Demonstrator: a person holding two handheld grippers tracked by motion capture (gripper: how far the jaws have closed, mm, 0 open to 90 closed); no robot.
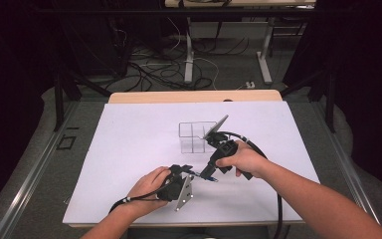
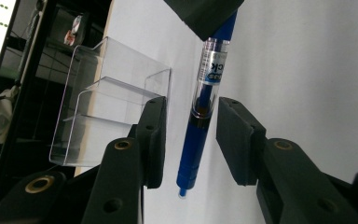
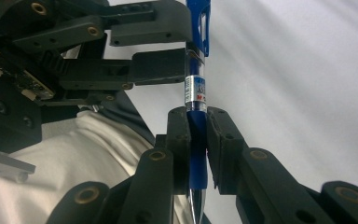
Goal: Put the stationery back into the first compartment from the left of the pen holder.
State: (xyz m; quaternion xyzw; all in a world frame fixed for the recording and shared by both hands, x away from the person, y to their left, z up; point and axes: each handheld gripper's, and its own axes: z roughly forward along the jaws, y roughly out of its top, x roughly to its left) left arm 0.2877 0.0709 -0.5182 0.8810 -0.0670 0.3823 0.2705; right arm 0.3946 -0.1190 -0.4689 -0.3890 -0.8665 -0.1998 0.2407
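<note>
Clamping a blue ballpoint pen with a clear barrel (image 3: 196, 116), the right gripper (image 3: 196, 140) has its two black jaws pressed tight on the blue grip section, as the right gripper view shows. In the high view this right gripper (image 1: 210, 175) slants down from the person's right hand (image 1: 243, 160) toward the middle of the white table sheet (image 1: 129, 149), with the pen held above the sheet between the two hands.

From the left gripper view, the left gripper (image 2: 191, 140) has its jaws apart on either side of the pen (image 2: 200, 116), with a gap visible on both sides, so the pads do not press on it. In the high view the left hand (image 1: 151, 189) carries the left gripper (image 1: 186, 172) just beside the right one.

A silver and blue label band wraps the pen's barrel; the letters "ck" can be read on it in the left gripper view, and the rest of the print is too small to make out.

A clear plastic box with divided compartments (image 1: 195, 137) stands on the sheet beyond the grippers, and it appears at the left in the left gripper view (image 2: 102, 102).
</note>
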